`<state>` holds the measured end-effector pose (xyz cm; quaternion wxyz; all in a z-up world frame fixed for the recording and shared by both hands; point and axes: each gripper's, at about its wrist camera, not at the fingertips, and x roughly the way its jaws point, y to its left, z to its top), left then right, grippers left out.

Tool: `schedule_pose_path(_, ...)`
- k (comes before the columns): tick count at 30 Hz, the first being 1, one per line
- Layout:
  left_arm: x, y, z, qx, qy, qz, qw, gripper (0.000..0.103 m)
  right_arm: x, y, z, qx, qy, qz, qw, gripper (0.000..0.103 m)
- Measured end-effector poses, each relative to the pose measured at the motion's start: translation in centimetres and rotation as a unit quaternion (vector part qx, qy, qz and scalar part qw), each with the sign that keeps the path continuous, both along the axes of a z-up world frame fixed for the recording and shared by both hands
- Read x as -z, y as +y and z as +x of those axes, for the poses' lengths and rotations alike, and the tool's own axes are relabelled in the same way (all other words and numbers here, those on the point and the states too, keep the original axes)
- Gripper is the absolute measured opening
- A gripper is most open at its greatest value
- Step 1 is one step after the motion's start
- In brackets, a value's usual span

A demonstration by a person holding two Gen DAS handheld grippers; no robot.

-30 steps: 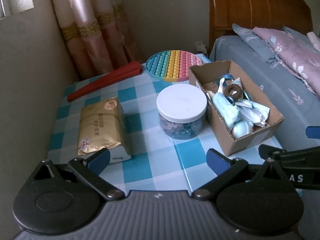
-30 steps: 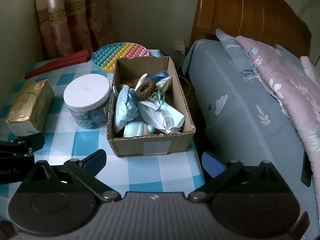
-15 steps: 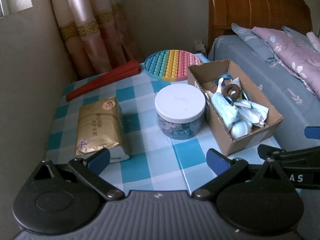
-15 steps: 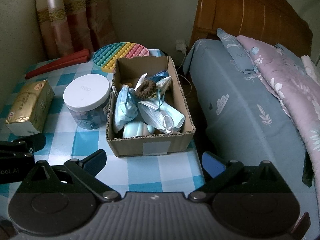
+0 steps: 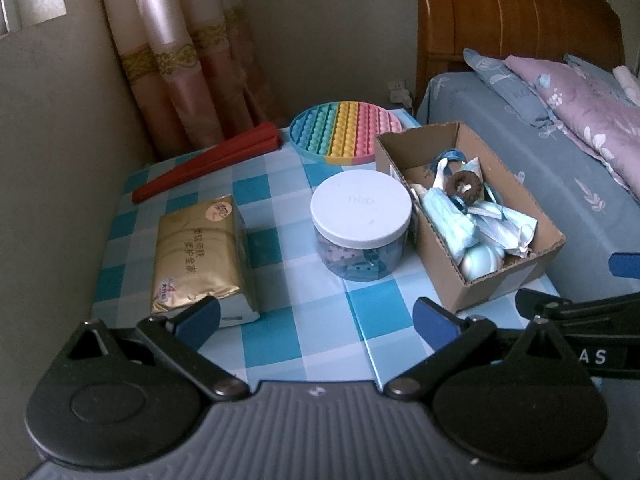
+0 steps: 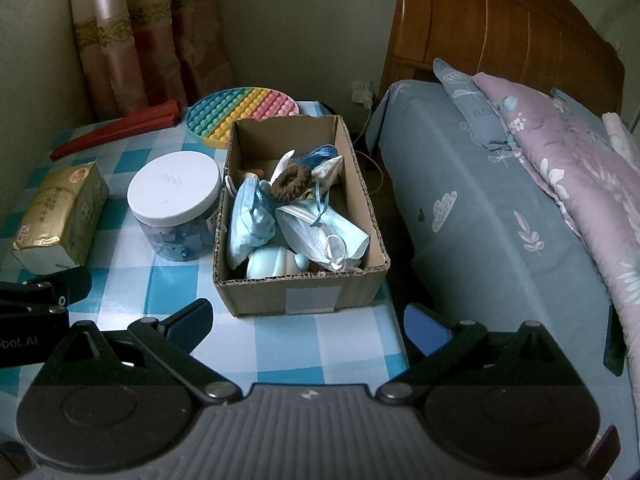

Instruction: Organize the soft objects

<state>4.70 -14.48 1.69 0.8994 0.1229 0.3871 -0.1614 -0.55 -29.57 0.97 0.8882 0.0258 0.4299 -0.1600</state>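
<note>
Left wrist view: left hand-held gripper [image 5: 316,318] wide open, empty, over checked surface [image 5: 276,336].
Right wrist view: right hand-held gripper [image 6: 308,320] wide open, empty, near cardboard box [image 6: 300,292] w/ face masks [image 6: 250,220].

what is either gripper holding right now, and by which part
Nothing. The left gripper and right gripper are both open and empty, short of the brown cardboard box.
</note>
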Motion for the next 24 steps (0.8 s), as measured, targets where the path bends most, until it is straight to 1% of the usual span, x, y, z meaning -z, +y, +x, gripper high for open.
schedule_pose_path(24,-0.20,0.11,0.01,-0.003,0.001,-0.001,1.0000,0.102,-0.39,-0.12,0.08,-0.003,-0.002,-0.001,1.000,0.103)
